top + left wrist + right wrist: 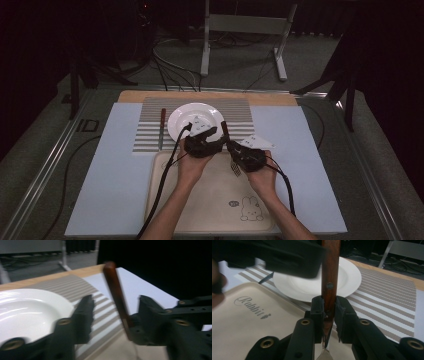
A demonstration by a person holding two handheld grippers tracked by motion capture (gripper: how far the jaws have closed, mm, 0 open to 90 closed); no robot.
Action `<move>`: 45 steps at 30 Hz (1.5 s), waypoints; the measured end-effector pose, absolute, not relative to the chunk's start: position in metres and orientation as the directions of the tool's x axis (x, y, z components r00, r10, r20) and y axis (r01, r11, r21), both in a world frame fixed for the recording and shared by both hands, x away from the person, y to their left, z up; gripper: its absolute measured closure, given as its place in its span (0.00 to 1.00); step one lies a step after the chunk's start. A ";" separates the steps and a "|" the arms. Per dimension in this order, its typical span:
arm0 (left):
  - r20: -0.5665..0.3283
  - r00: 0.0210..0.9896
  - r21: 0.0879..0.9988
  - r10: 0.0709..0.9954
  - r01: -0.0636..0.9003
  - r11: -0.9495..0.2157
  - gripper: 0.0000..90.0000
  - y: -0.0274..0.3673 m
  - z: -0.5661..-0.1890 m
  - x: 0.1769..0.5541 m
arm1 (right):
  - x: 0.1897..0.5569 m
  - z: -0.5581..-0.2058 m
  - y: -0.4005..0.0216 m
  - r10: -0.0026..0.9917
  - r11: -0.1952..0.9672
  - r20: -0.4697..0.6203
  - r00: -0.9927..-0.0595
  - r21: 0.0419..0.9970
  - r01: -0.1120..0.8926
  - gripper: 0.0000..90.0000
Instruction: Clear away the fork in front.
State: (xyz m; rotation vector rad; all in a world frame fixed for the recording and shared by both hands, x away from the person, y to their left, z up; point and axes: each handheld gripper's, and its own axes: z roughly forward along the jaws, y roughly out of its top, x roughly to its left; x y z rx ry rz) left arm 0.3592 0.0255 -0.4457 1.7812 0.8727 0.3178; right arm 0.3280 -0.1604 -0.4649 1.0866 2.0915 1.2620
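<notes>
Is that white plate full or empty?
Empty: the white plate shows a bare bowl in both gripper views.

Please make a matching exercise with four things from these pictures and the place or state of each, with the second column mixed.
1. right claw
2. white plate
3. knife
4. left claw

a. lies left of the plate
b. jaws either side of the wooden handle
c. stands on the striped mat
d. shut on the wooden handle

Pairs: 1-d, 2-c, 3-a, 4-b
</notes>
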 end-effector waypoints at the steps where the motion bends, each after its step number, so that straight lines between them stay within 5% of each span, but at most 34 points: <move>1: -0.198 0.698 0.899 0.688 0.409 -0.157 0.62 0.023 -0.447 0.359 | 0.327 -0.465 -0.161 0.815 0.262 0.011 -0.579 0.884 0.387 0.87; 3: -0.211 0.704 0.895 0.678 0.418 -0.155 0.76 0.019 -0.450 0.360 | 0.325 -0.466 -0.161 0.813 0.259 0.013 -0.583 0.887 0.382 0.87; 10: -0.282 0.713 0.886 0.642 0.450 -0.110 0.87 0.018 -0.452 0.361 | 0.322 -0.462 -0.166 0.802 0.258 0.019 -0.596 0.890 0.376 0.85; 18: -0.338 0.716 0.878 0.611 0.474 -0.069 0.90 0.018 -0.447 0.360 | 0.316 -0.463 -0.177 0.809 0.296 -0.025 -0.588 0.881 0.369 0.29; 21: -0.354 0.712 0.873 0.607 0.484 -0.058 0.90 0.021 -0.445 0.361 | 0.317 -0.464 -0.184 0.833 0.278 -0.023 -0.553 0.881 0.382 0.23; 45: -0.367 0.724 0.871 0.584 0.488 -0.057 0.90 0.051 -0.423 0.356 | 0.311 -0.464 -0.213 0.855 0.262 -0.044 -0.516 0.897 0.357 0.12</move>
